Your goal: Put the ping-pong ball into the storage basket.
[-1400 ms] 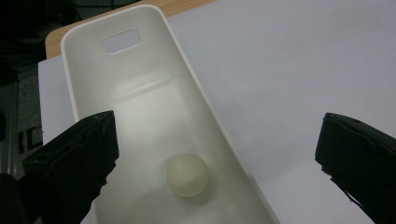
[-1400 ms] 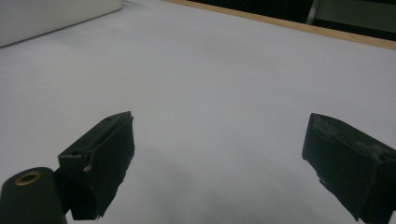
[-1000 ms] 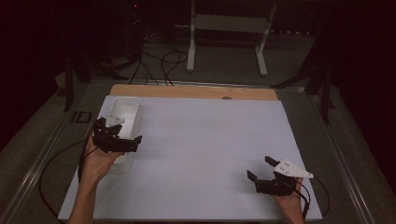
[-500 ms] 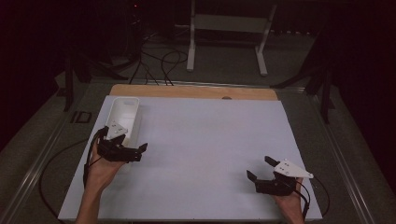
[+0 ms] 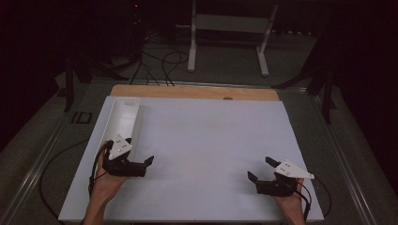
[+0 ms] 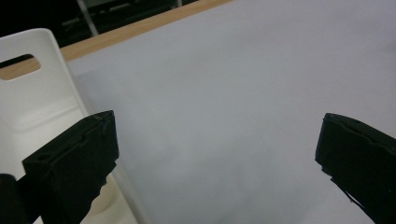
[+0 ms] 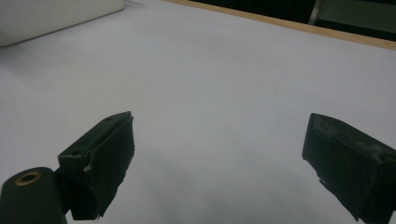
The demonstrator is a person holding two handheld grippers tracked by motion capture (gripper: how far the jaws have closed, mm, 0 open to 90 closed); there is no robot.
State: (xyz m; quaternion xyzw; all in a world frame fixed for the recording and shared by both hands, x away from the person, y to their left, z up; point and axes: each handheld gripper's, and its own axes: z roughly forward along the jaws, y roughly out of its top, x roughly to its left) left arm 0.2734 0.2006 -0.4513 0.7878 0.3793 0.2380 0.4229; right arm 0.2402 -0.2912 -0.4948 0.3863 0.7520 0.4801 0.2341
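A: Status? Left claw (image 5: pixel 149 161) spread, empty, low over the counter (image 5: pixel 211 140) at 7 o'clock. White bin (image 5: pixel 123 119) sits at 10 o'clock, just beside it.

B: Right claw (image 5: pixel 261 170) also spread, empty, at 5 o'clock. I judge the bin placed, nothing left in hand. Bin interior hard to read; its near end is cut off behind the left hand (image 5: pixel 105 180).

Hand-held grippers: two, the left hand-held gripper (image 5: pixel 146 163) and the right hand-held gripper (image 5: pixel 259 169), each with two black jaws set apart. White tray (image 5: pixel 123 118): one. Desk (image 5: pixel 211 140): one; white stand (image 5: pixel 230 23) behind it: one.
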